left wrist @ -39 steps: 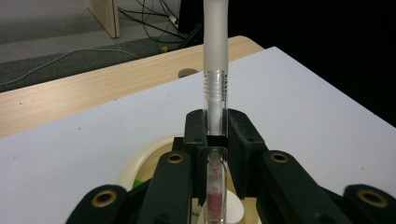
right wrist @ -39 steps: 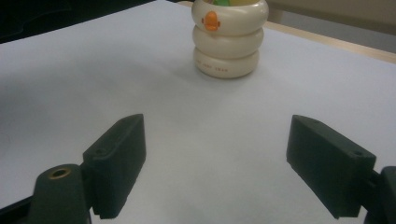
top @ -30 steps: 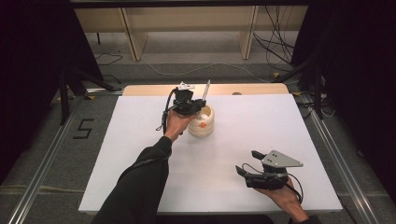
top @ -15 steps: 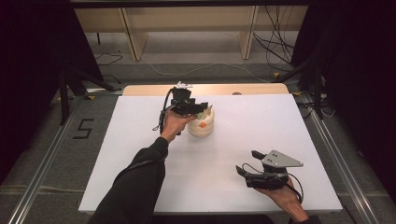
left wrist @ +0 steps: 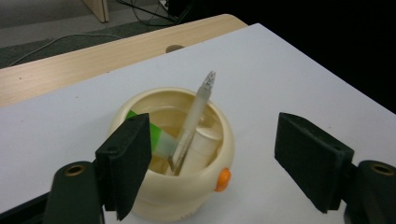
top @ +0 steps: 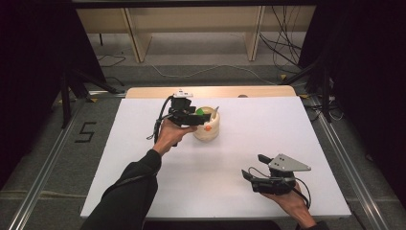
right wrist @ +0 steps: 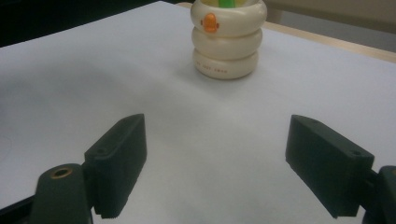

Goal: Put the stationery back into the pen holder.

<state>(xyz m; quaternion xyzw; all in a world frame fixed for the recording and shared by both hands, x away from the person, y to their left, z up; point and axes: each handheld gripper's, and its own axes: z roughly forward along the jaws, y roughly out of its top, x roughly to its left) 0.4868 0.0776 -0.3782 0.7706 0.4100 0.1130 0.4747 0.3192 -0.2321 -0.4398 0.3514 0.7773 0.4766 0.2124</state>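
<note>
A cream ringed pot (top: pixel 210 132) with an orange knob stands at the middle back of the white table (top: pixel 268 124). In the left gripper view the pot (left wrist: pixel 168 198) holds a translucent white pen (left wrist: pixel 196 116) that leans out over its rim, a green piece (left wrist: pixel 156 137) and a white cylinder (left wrist: pixel 205 140). My left gripper (top: pixel 200 118) hovers just above and to the left of the pot. Its jaws have just been opening and now stand wide apart, gripping nothing (left wrist: pixel 212 126). Near the front right, my right gripper (top: pixel 253 166) rests open and faces the pot (right wrist: pixel 226 44) with bare table between its jaws (right wrist: pixel 215 126).
A wooden strip (top: pixel 210 91) runs along the table's far edge. Beyond it are shelf legs (top: pixel 136 43) and cables (top: pixel 282 48) on the floor. Metal rails (top: pixel 344 158) flank the table, and a "5" (top: pixel 86 132) is marked on the floor at the left.
The pen that stuck up from the left gripper above the pot now stands in the pot. The left jaws have opened and the hand has drawn back slightly. The right hand has kept still.
</note>
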